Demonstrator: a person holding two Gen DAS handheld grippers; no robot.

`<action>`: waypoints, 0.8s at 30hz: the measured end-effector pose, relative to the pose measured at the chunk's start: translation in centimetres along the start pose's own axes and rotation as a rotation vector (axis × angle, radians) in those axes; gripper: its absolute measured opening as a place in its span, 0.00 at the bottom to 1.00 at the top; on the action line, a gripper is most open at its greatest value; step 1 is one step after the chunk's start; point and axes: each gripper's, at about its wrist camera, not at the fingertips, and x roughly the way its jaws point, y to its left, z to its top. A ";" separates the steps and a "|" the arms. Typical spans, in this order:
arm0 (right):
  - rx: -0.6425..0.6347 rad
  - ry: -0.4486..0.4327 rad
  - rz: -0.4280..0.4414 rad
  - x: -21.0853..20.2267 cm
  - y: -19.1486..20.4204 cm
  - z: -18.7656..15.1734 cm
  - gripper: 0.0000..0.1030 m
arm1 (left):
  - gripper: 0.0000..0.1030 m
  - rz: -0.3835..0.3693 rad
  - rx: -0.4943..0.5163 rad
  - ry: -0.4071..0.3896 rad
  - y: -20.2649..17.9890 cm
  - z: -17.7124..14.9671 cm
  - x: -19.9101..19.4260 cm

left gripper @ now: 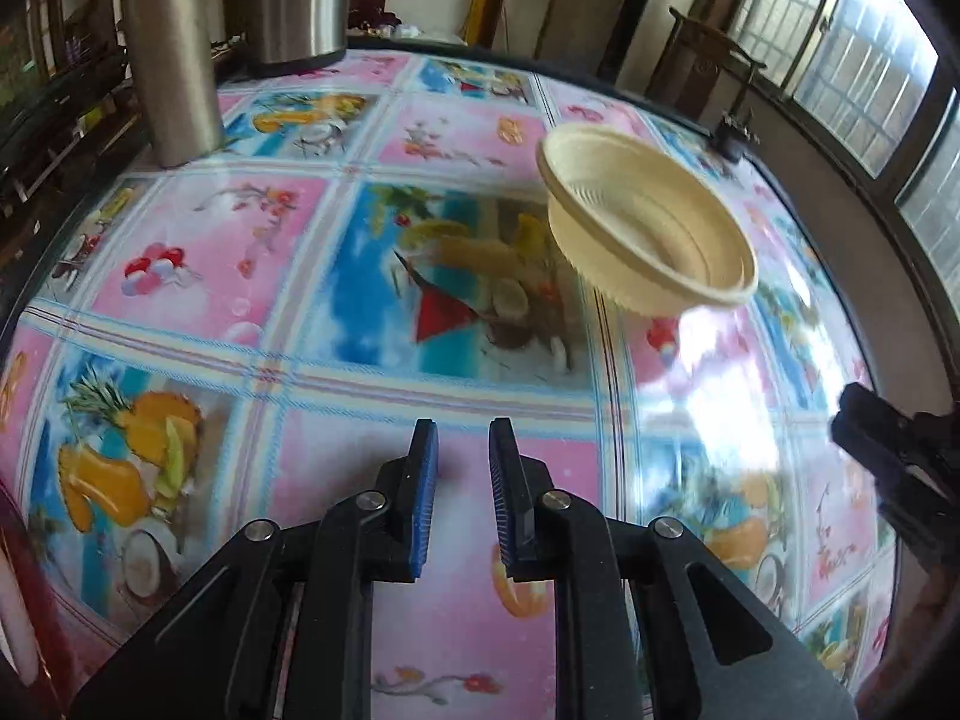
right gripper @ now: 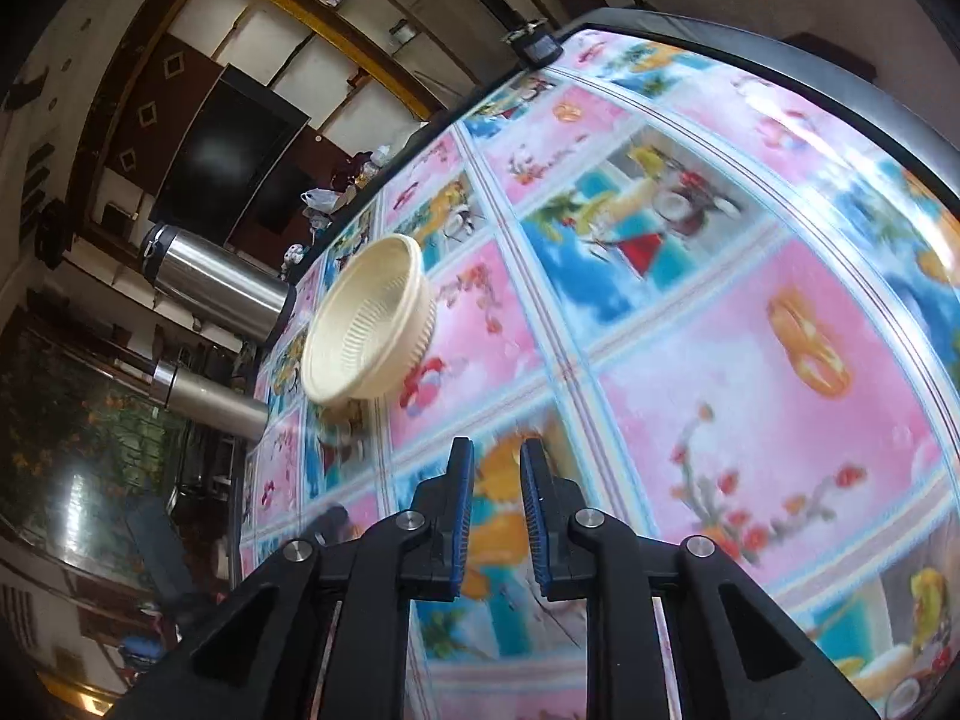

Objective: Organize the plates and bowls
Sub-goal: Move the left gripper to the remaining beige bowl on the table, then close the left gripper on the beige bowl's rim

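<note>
A cream ribbed bowl sits on the table with the fruit-print cloth, on the far right in the left wrist view. My left gripper hovers over the near middle of the table, well short of the bowl. Its jaws are almost together with nothing between them. In the right wrist view the same bowl lies ahead and to the left of my right gripper. Its blue pads stand slightly apart and hold nothing. The right gripper's dark fingers also show at the right edge of the left wrist view.
Two tall steel flasks stand at the table's far left; in the right wrist view they are just left of the bowl. A small black object sits at the far edge. Windows and wooden furniture ring the table.
</note>
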 end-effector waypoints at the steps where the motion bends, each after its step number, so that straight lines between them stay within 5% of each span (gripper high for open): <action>1: 0.000 0.004 0.008 0.7 0.6 0.3 0.21 | 0.14 -0.016 -0.018 -0.008 0.3 0.4 -0.3; 4: -0.009 0.019 0.017 2.8 2.3 1.1 0.26 | 0.14 -0.085 -0.106 0.019 1.8 2.9 -0.2; 9: -0.026 0.018 -0.017 5.4 4.5 2.6 0.28 | 0.14 -0.068 -0.140 0.000 2.0 8.8 0.6; 12: -0.047 -0.033 -0.021 5.6 5.1 3.7 0.30 | 0.26 -0.088 -0.202 0.039 1.7 10.5 2.5; 18: -0.093 -0.081 -0.084 7.0 6.2 5.4 0.36 | 0.27 -0.167 -0.237 0.108 -0.1 10.0 5.7; 24: -0.114 -0.080 -0.102 8.2 6.2 5.4 0.37 | 0.27 -0.198 -0.229 0.073 -1.0 9.9 5.2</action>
